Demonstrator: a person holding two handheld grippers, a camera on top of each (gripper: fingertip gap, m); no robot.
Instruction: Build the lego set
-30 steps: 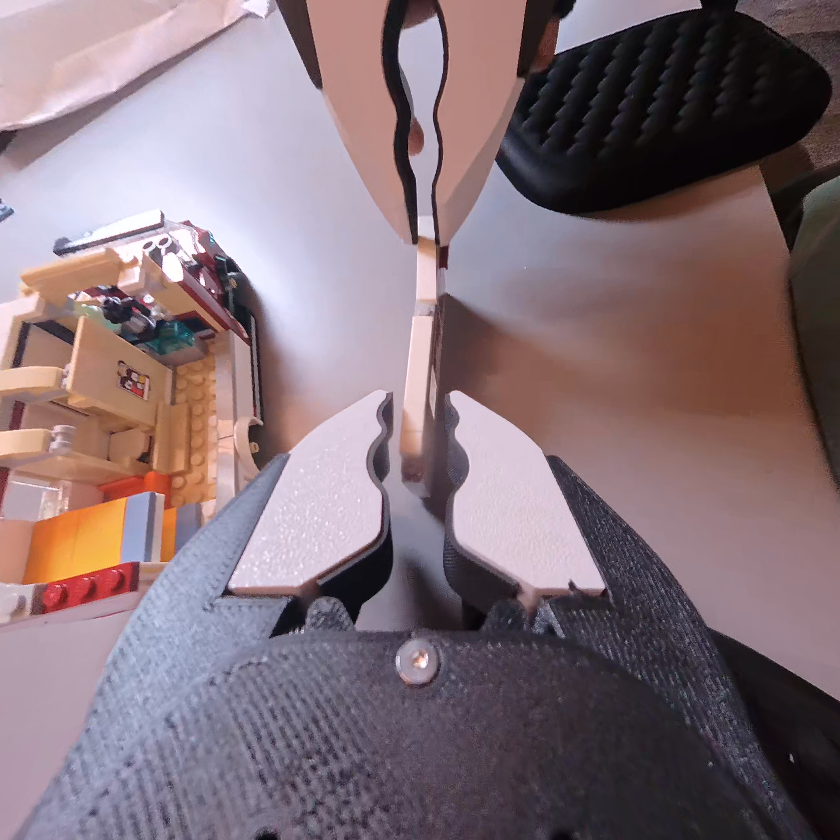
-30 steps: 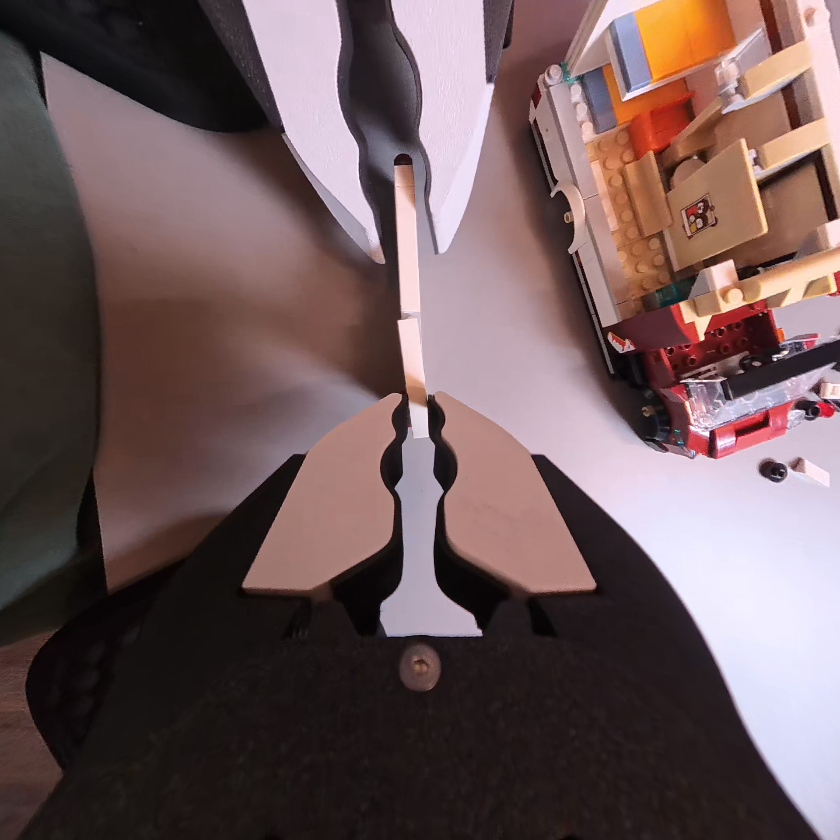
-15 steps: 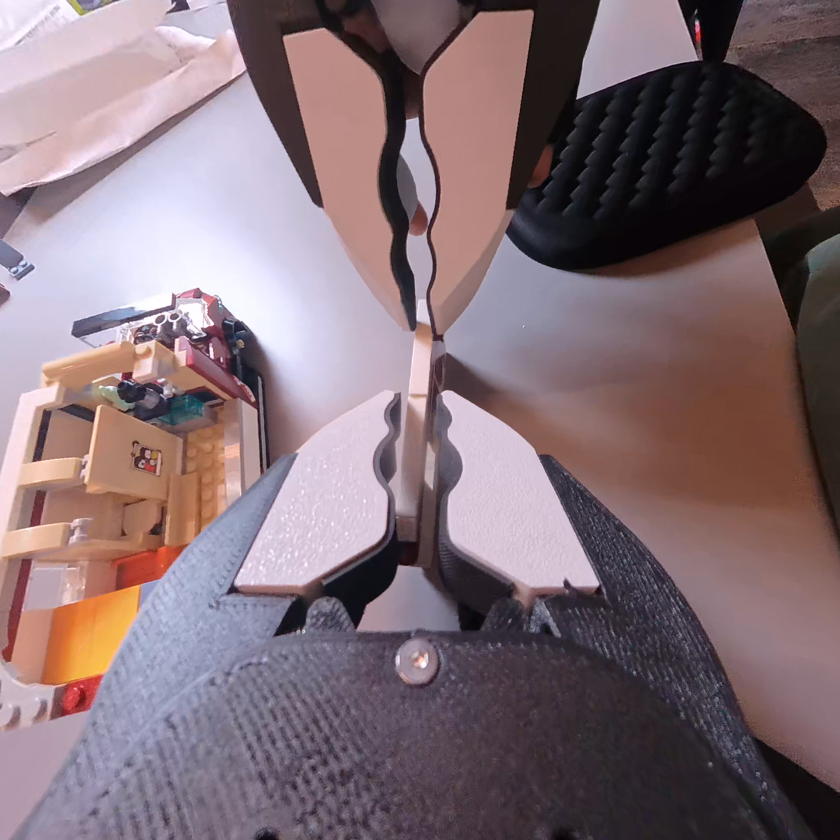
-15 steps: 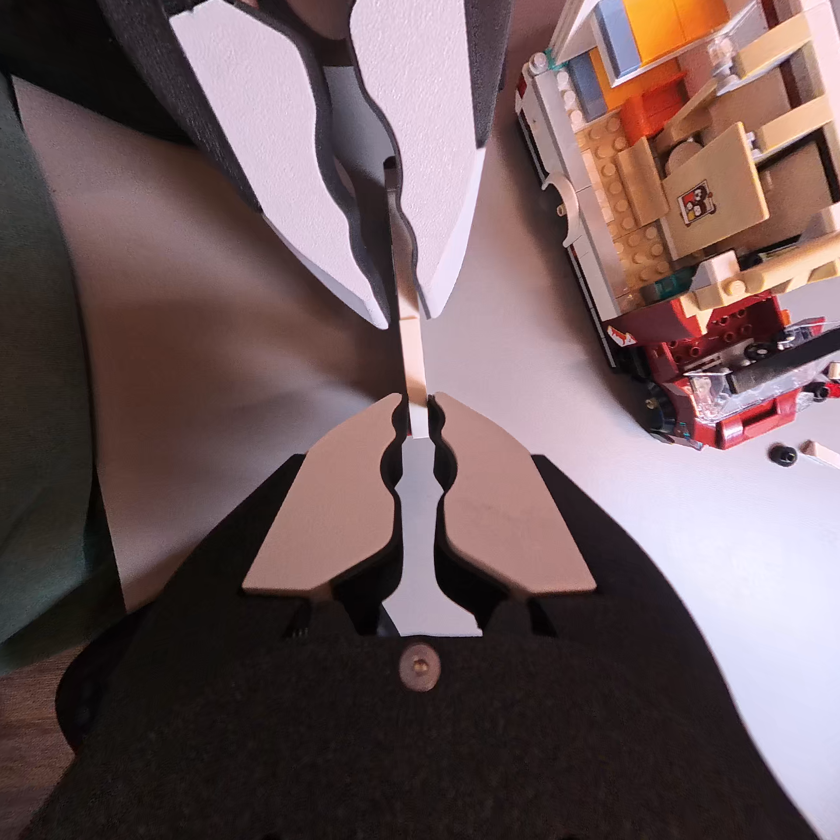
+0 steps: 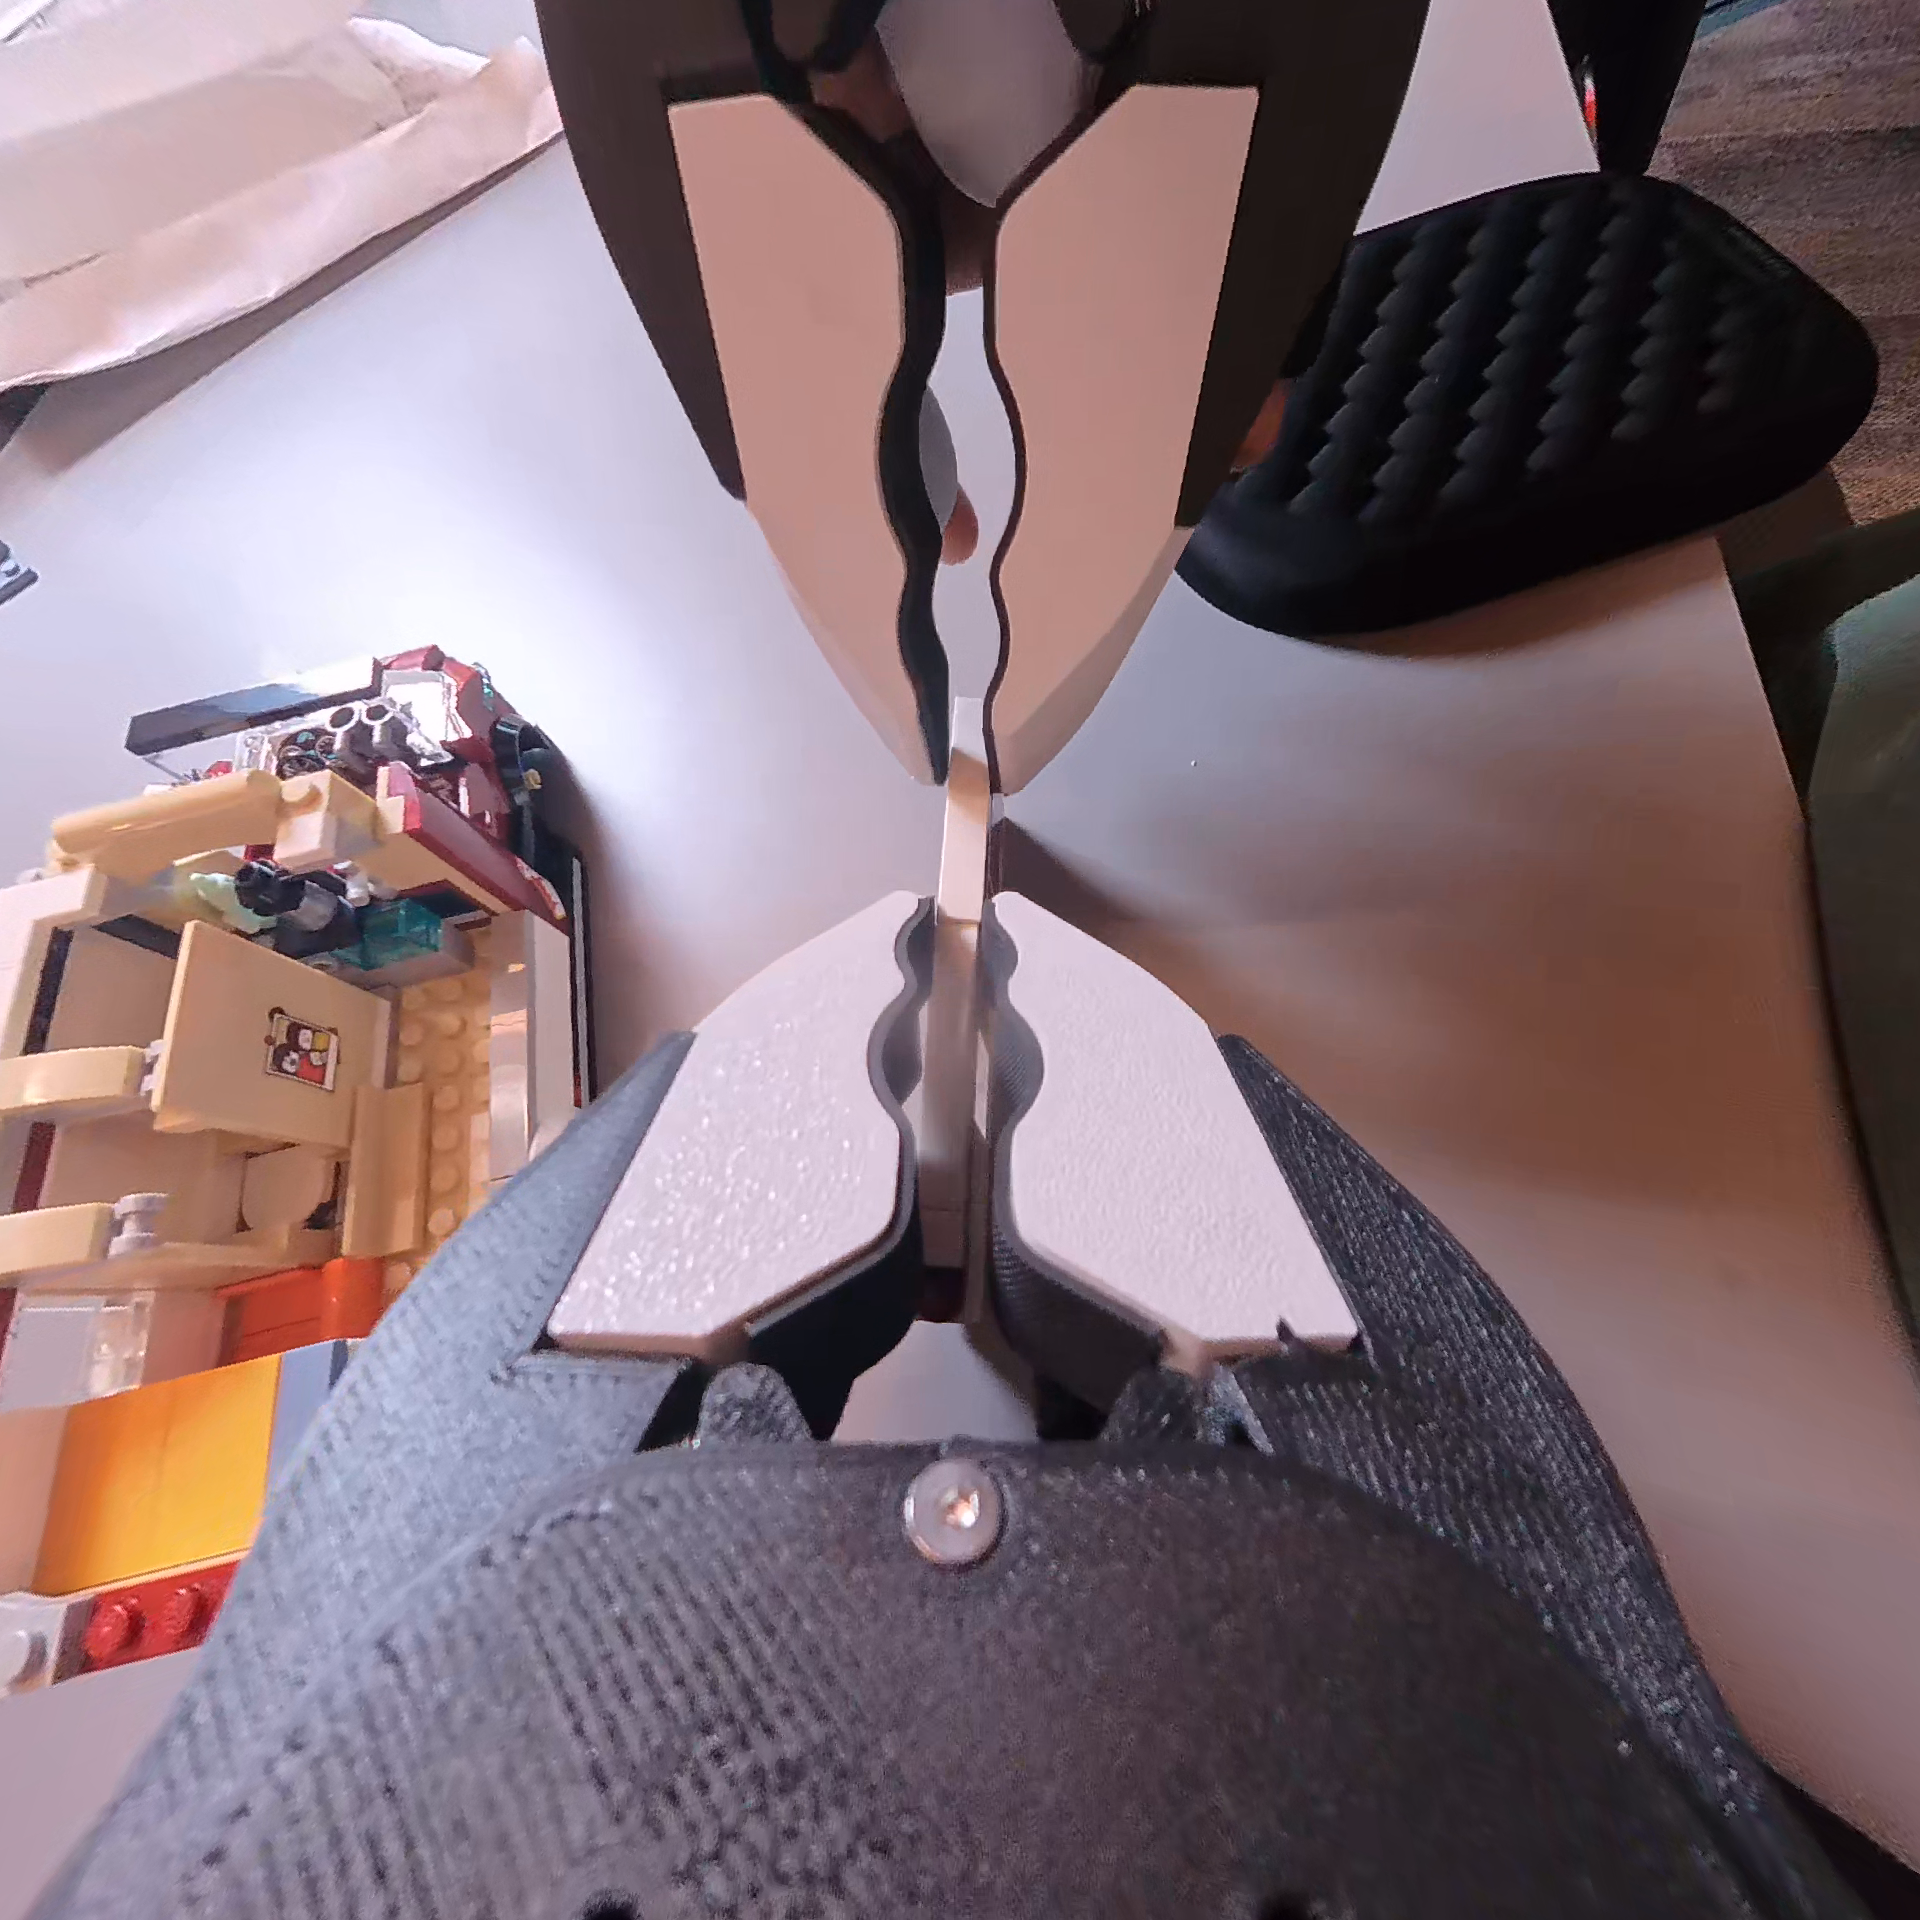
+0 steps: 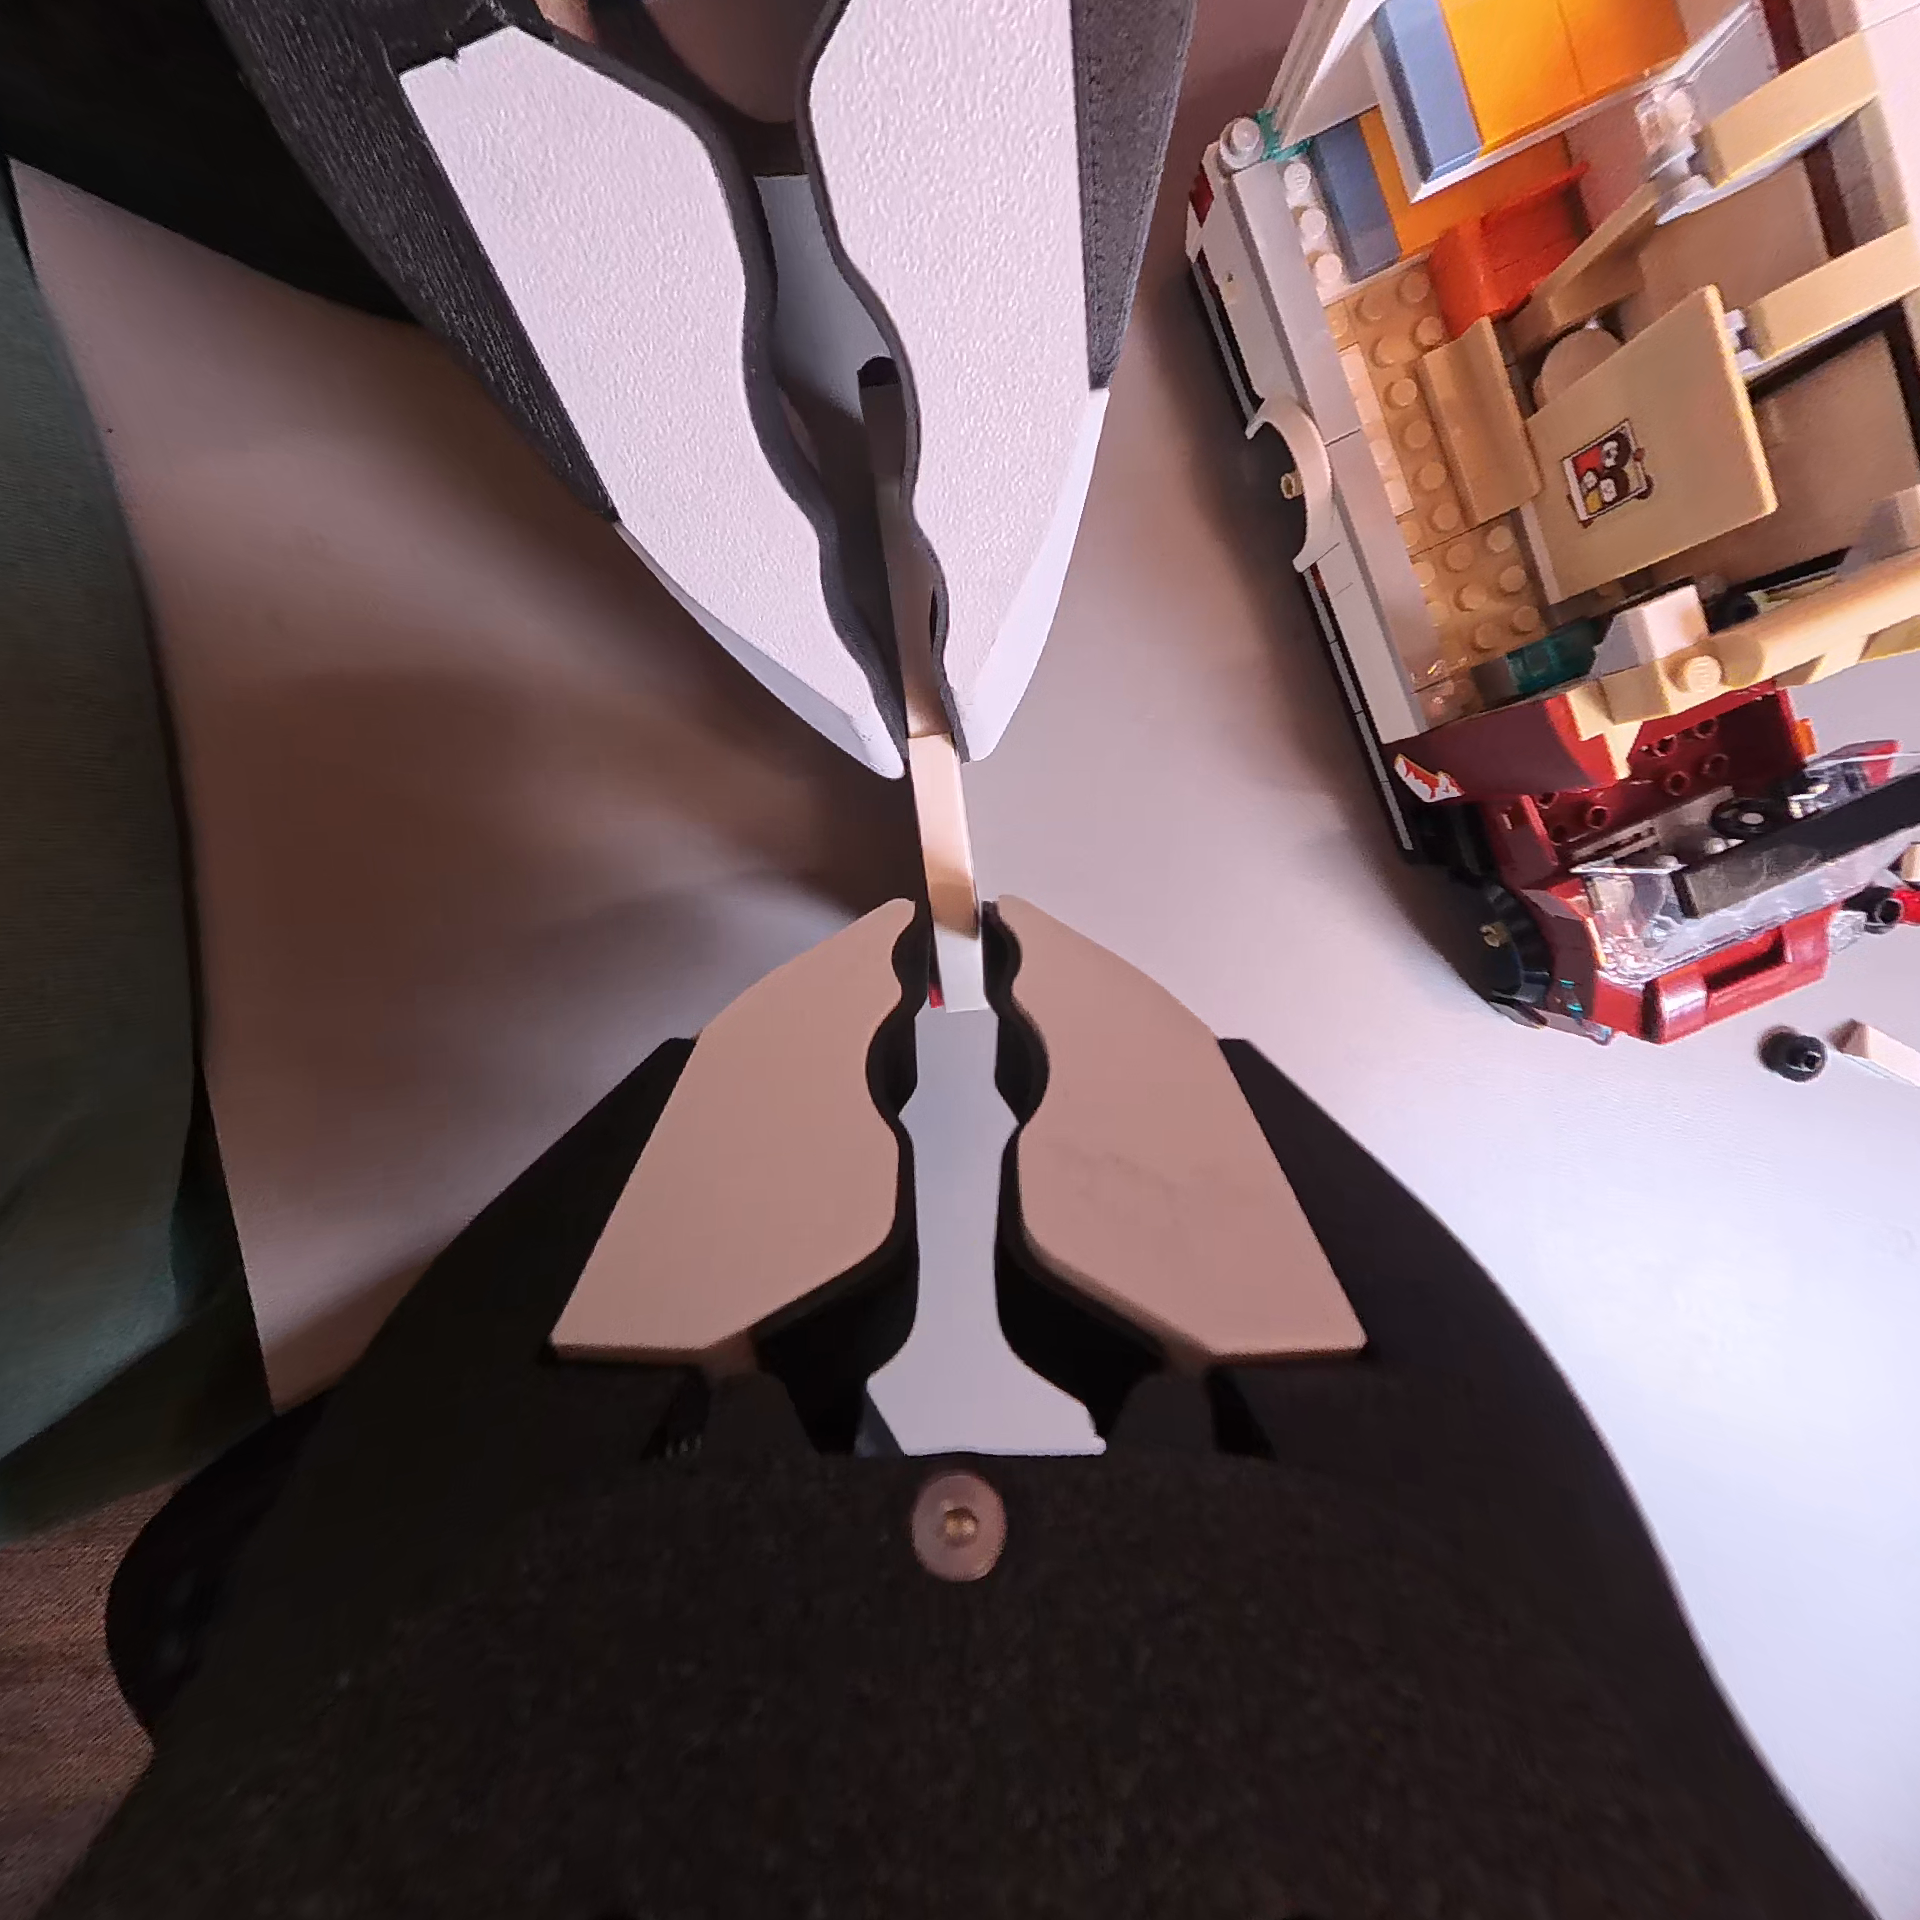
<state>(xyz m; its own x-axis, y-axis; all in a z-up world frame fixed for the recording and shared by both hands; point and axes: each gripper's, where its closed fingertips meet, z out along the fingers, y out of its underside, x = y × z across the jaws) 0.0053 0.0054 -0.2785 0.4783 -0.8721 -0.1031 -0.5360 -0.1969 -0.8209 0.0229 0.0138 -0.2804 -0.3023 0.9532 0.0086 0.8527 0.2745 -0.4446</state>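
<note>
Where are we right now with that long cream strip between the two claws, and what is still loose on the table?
Done: both claws grip the cream strip. The left claw covers most of its length; the right claw pinches the far end, holding it above the table. Left: the open brick-built van sits alongside without a roof, and a small black piece lies loose by its red end.

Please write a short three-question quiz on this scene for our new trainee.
1. True or false: the white strip spans from the left gripper to the right gripper.
2. The brick model stands on: A) black chair; B) table; C) floor.
3. Fill in: the chair's seat is ____.

Key: 1 true; 2 B; 3 black.
</note>
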